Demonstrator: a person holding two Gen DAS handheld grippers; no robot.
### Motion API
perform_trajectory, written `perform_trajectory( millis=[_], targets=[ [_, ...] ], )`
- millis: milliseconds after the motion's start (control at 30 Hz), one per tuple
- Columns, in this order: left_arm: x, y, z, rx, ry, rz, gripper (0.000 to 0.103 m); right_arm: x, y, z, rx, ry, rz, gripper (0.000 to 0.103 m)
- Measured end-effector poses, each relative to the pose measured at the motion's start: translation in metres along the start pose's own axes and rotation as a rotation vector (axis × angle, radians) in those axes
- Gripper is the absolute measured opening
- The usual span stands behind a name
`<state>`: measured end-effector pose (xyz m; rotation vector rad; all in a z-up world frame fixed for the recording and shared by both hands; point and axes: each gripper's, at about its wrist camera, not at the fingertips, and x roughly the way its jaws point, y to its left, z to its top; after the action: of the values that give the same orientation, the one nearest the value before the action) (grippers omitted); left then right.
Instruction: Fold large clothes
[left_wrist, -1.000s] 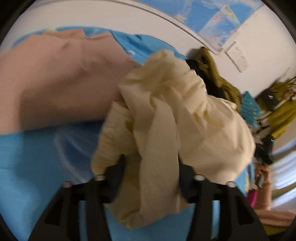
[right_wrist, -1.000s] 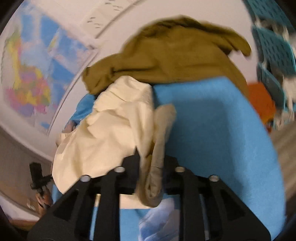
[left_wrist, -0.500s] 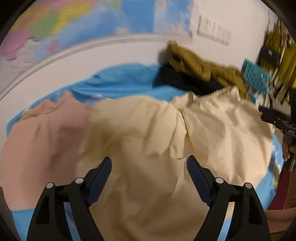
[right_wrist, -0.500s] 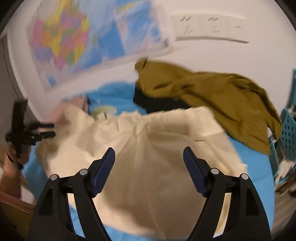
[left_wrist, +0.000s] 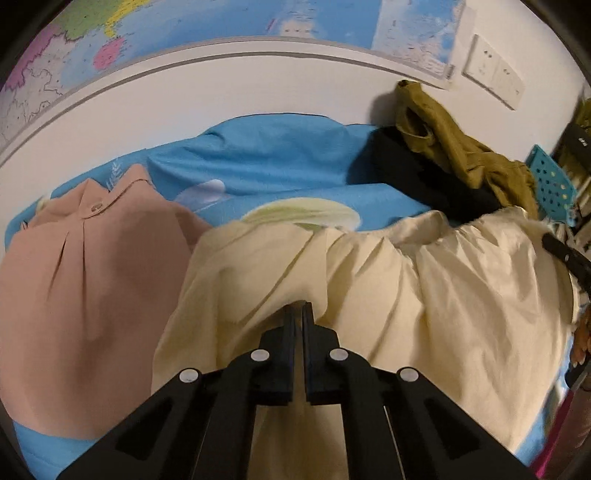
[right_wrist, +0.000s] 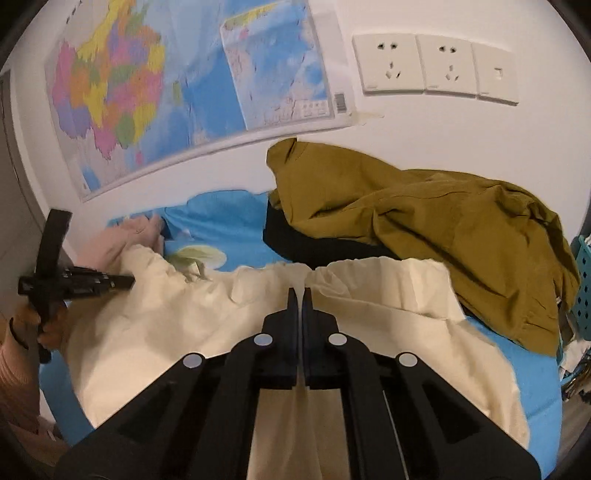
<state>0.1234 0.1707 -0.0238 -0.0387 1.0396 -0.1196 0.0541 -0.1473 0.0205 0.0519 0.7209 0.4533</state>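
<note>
My left gripper (left_wrist: 299, 314) and right gripper (right_wrist: 300, 295) have just closed, pinching nothing I can see. The cream garment (left_wrist: 424, 295) lies spread on the bed (left_wrist: 280, 162), unfolded; every fold remains.

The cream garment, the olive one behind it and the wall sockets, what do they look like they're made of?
Cream garment: thin woven fabric, maybe cotton, matte, with sharp creases and a gathered edge.
Olive garment: heavier matte cloth, possibly cotton twill, falling in soft thick folds.
Wall sockets: smooth moulded white plastic with a slight sheen.
</note>
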Motion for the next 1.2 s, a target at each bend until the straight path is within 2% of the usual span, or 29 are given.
perform_trajectory(
  millis=[67, 133, 233, 267, 300, 333, 367, 400, 467, 533, 700, 800, 867, 967, 1100, 1200],
  targets=[
    [0.01, 0.004, -0.001, -0.015, 0.016, 0.024, 0.003, 0.029, -0.007, -0.011, 0.004, 0.095, -0.01, 0.002],
    [0.018, 0.009, -0.001, -0.028, 0.02, 0.035, 0.002, 0.043, -0.012, -0.017, 0.023, 0.137, -0.002, 0.003],
    [0.013, 0.013, -0.002, -0.042, 0.005, 0.031, 0.002, 0.035, -0.015, -0.017, 0.047, 0.115, 0.007, 0.002],
    [0.007, 0.012, -0.004, -0.039, -0.012, 0.024, 0.009, 0.033, -0.016, -0.017, 0.056, 0.114, 0.015, 0.005],
    [0.003, 0.011, -0.005, -0.036, -0.023, 0.017, 0.024, 0.032, -0.016, -0.016, 0.062, 0.11, 0.017, 0.011],
    [-0.003, 0.008, -0.007, -0.025, -0.044, 0.021, 0.031, 0.029, -0.015, -0.015, 0.063, 0.104, 0.019, 0.015],
    [-0.011, 0.003, -0.011, -0.002, -0.074, 0.046, 0.041, 0.021, -0.012, -0.016, 0.049, 0.087, 0.013, 0.028],
    [-0.017, -0.003, -0.015, 0.022, -0.096, 0.073, 0.05, 0.013, -0.01, -0.014, 0.04, 0.067, 0.001, 0.045],
    [-0.028, -0.011, -0.023, 0.059, -0.132, 0.094, 0.056, -0.005, -0.006, -0.014, 0.042, 0.011, 0.011, 0.058],
    [-0.035, -0.017, -0.03, 0.075, -0.14, 0.063, 0.058, -0.017, -0.004, -0.013, 0.041, -0.016, 0.036, 0.058],
    [-0.041, -0.022, -0.042, 0.086, -0.143, 0.073, 0.059, -0.031, 0.02, -0.015, -0.018, -0.04, 0.098, 0.058],
    [-0.043, -0.022, -0.049, 0.088, -0.134, 0.061, 0.059, -0.022, 0.03, -0.019, -0.042, -0.007, 0.121, 0.058],
    [-0.043, -0.023, -0.052, 0.095, -0.135, 0.07, 0.06, -0.003, 0.028, -0.024, -0.033, 0.047, 0.124, 0.057],
    [-0.044, -0.021, -0.057, 0.089, -0.137, 0.069, 0.063, 0.026, 0.015, -0.033, 0.013, 0.121, 0.088, 0.054],
    [-0.047, -0.018, -0.064, 0.085, -0.139, 0.072, 0.064, 0.03, 0.007, -0.036, 0.073, 0.119, 0.117, 0.049],
    [-0.051, -0.017, -0.067, 0.076, -0.147, 0.069, 0.067, 0.014, 0.006, -0.033, 0.078, 0.089, 0.115, 0.054]
  ],
)
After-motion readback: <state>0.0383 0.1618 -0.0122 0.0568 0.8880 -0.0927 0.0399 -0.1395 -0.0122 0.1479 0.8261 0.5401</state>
